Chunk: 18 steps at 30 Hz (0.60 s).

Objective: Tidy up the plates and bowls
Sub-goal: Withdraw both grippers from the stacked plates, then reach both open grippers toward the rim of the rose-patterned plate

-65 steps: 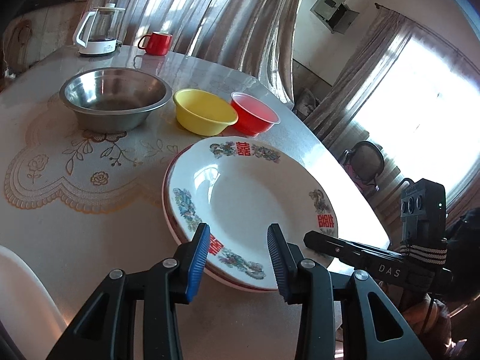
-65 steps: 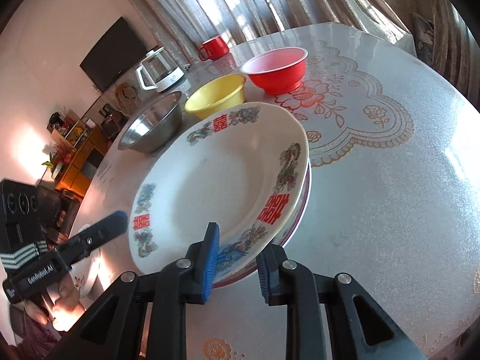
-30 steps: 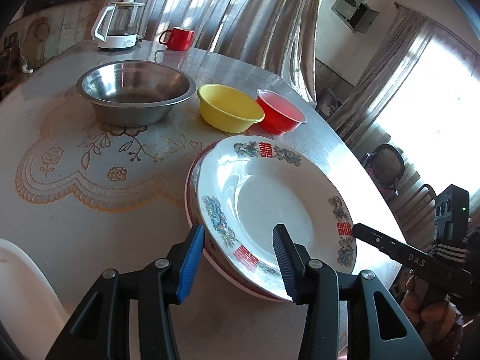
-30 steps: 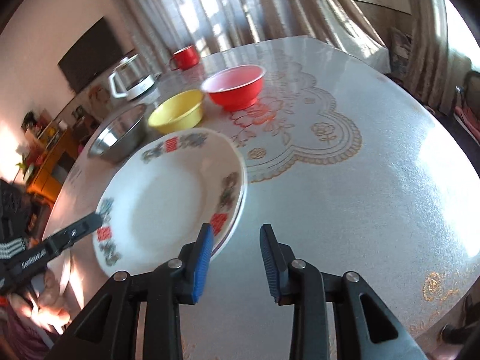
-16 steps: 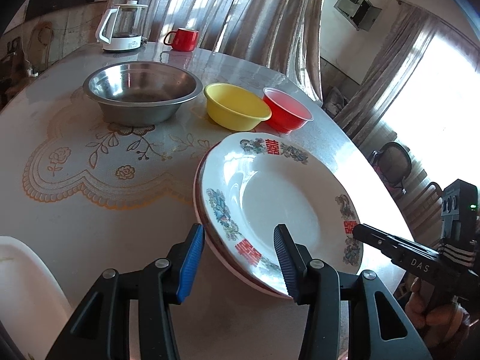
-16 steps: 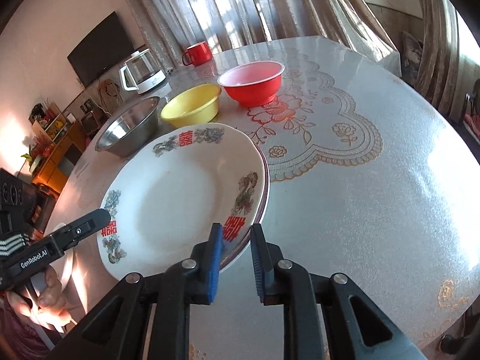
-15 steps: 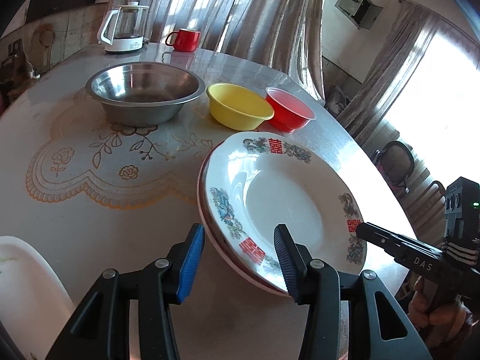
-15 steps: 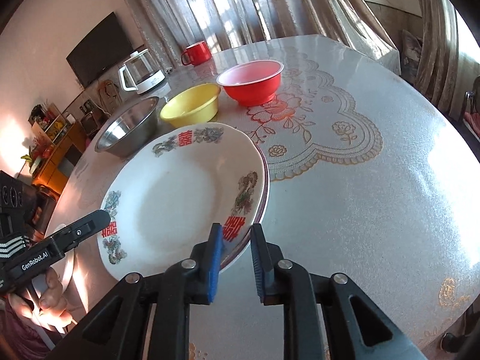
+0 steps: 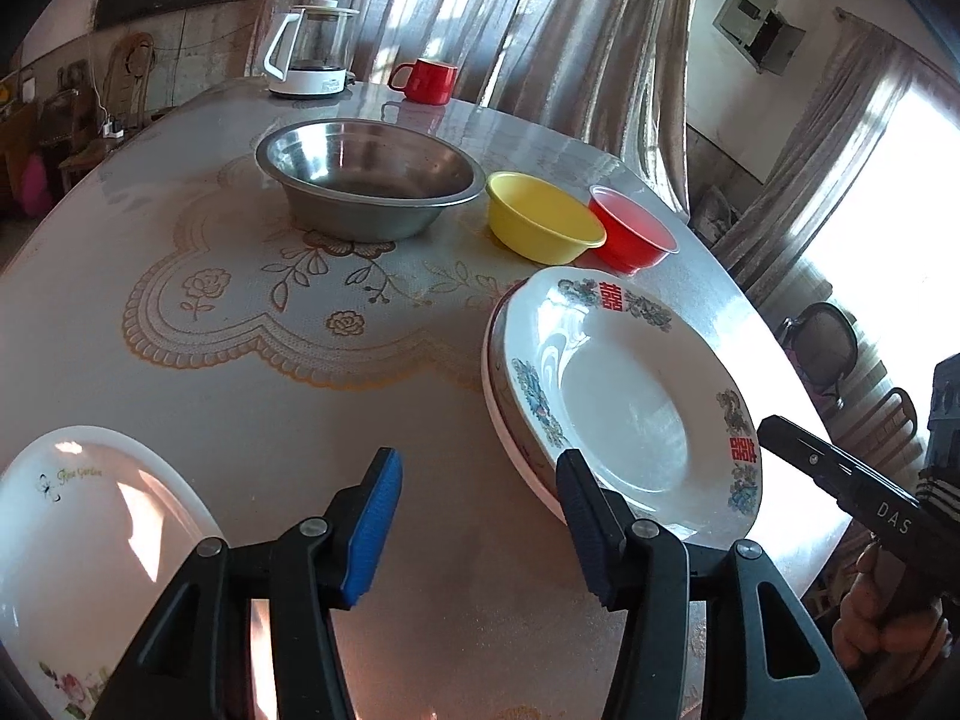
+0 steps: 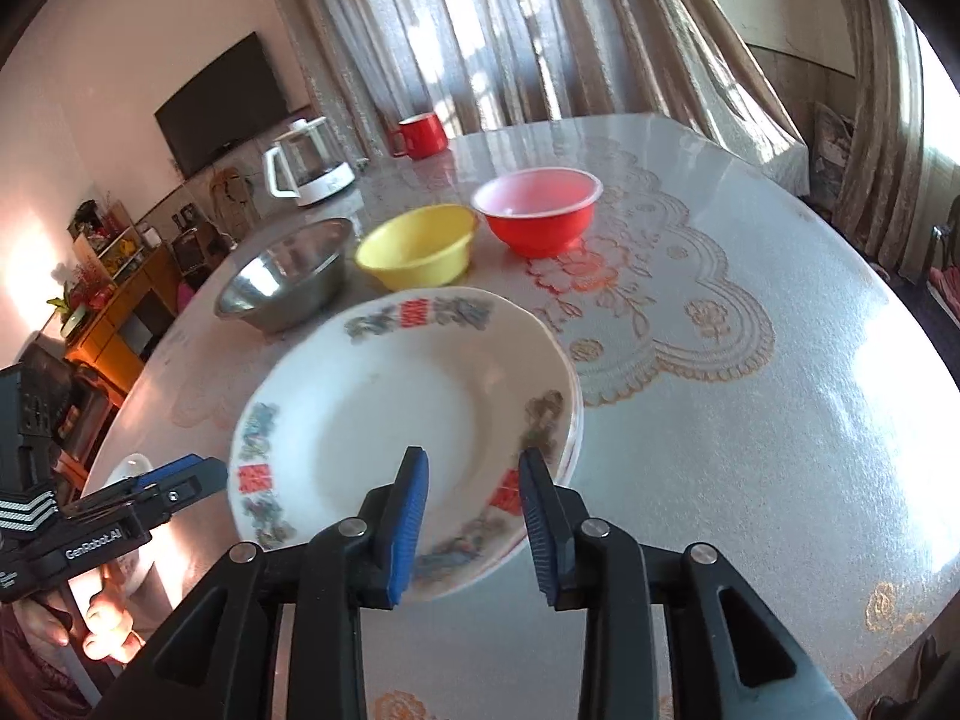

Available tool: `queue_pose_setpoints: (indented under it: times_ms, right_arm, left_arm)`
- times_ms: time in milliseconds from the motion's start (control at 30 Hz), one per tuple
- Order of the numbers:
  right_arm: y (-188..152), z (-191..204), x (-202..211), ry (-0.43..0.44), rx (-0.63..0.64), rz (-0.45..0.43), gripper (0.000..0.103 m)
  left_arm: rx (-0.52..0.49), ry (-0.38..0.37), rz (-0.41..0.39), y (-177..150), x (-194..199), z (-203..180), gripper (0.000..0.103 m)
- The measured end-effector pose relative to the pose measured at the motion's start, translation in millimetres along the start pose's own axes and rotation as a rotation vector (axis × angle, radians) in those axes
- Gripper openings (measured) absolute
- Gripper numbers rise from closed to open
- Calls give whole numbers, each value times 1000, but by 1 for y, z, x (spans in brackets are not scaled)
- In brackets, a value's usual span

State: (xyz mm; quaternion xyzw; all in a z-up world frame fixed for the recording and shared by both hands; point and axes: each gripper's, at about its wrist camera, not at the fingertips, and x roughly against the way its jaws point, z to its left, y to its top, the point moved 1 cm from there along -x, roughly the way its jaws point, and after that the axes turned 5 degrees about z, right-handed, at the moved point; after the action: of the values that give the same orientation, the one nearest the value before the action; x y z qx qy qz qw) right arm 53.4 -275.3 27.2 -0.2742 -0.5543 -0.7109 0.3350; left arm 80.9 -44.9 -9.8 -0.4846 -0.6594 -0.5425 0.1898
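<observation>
On the round table (image 9: pixel 180 396), the stacked patterned plates (image 9: pixel 624 396) lie near the yellow bowl (image 9: pixel 540 222) and red bowl (image 9: pixel 636 234), while the left gripper (image 9: pixel 480 516) and right gripper (image 10: pixel 474 510), jaws just opening, stand apart with nothing clamped, the right framing the plates' near rim.

Left wrist cam looks down-fwd over table (image 9: pixel 252 396) from its near edge, plates (image 9: pixel 624 396) at right. Right wrist cam faces same stack (image 10: pixel 396 420) from opp. side, closer. Both share 3 bowls (image 9: pixel 543 222) & kettle (image 9: pixel 312 51).
</observation>
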Motion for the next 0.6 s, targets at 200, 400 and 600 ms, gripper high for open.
queue_pose_setpoints:
  times_ms: [200, 400, 600]
  right_arm:
    - [3, 39, -12, 125, 66, 35, 31]
    - [3, 91, -31, 253, 164, 90, 31]
    - [-2, 135, -53, 379, 231, 172, 31]
  left_arm:
    - [27, 3, -43, -2, 22, 13, 55]
    - [85, 43, -108, -4, 48, 44, 66]
    - [166, 120, -152, -12, 72, 85, 66]
